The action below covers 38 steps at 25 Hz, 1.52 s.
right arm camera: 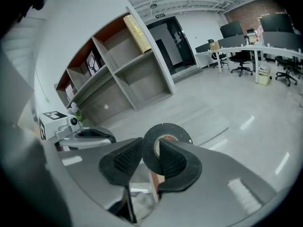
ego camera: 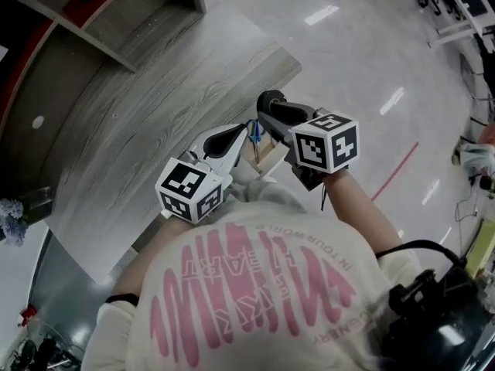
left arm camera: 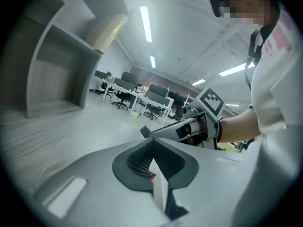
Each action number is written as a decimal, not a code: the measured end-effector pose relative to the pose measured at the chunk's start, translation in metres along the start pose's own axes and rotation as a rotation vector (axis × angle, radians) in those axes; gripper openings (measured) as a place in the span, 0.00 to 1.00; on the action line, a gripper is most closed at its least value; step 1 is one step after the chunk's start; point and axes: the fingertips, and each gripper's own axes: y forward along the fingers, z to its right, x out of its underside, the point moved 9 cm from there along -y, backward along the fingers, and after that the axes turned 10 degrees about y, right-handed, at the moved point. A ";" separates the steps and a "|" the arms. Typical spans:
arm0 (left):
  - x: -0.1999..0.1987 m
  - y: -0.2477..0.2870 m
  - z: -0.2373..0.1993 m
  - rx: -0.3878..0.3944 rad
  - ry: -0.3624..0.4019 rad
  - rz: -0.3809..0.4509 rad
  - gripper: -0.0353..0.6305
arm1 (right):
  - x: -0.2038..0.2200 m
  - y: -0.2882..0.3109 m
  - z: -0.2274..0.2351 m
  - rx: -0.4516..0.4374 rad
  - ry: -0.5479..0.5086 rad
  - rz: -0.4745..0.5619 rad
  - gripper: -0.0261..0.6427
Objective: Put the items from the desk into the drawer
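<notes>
A black roll of tape (right arm camera: 166, 130) stands on edge between the pads of my right gripper (right arm camera: 150, 148), which is shut on it. In the head view the same roll (ego camera: 270, 99) sticks out past the right gripper (ego camera: 277, 116), held up close in front of the person's chest. My left gripper (ego camera: 232, 136) hangs beside it, a little lower and to the left. In its own view the left gripper (left arm camera: 151, 144) has its dark pads meeting at the tip with nothing between them. Both grippers hover over the corner of the wood-grain desk (ego camera: 139, 114). No drawer is in view.
An open shelf unit (right arm camera: 135, 74) rises at the back of the desk, with a yellowish roll (right arm camera: 137, 32) on its top shelf. Small purple flowers (ego camera: 11, 216) stand at the desk's left end. Glossy floor (ego camera: 371, 60) spreads to the right; office desks and chairs (left arm camera: 142, 100) stand far off.
</notes>
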 end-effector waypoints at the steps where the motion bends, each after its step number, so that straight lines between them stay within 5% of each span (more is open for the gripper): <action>1: 0.000 0.007 0.010 -0.002 0.001 -0.005 0.08 | 0.005 -0.009 0.006 -0.007 -0.001 -0.003 0.21; 10: 0.015 0.034 0.063 -0.127 -0.020 -0.021 0.08 | 0.042 -0.040 0.060 -0.076 0.003 -0.054 0.21; 16: 0.034 0.027 0.068 -0.190 0.038 -0.068 0.08 | 0.062 -0.030 0.085 -0.120 0.012 -0.097 0.21; 31: 0.097 0.026 0.062 -0.295 -0.164 -0.127 0.08 | 0.092 0.030 0.107 -0.146 0.038 -0.203 0.21; 38: 0.116 0.020 0.054 -0.291 -0.169 -0.157 0.08 | 0.109 0.068 0.117 -0.095 0.056 -0.281 0.21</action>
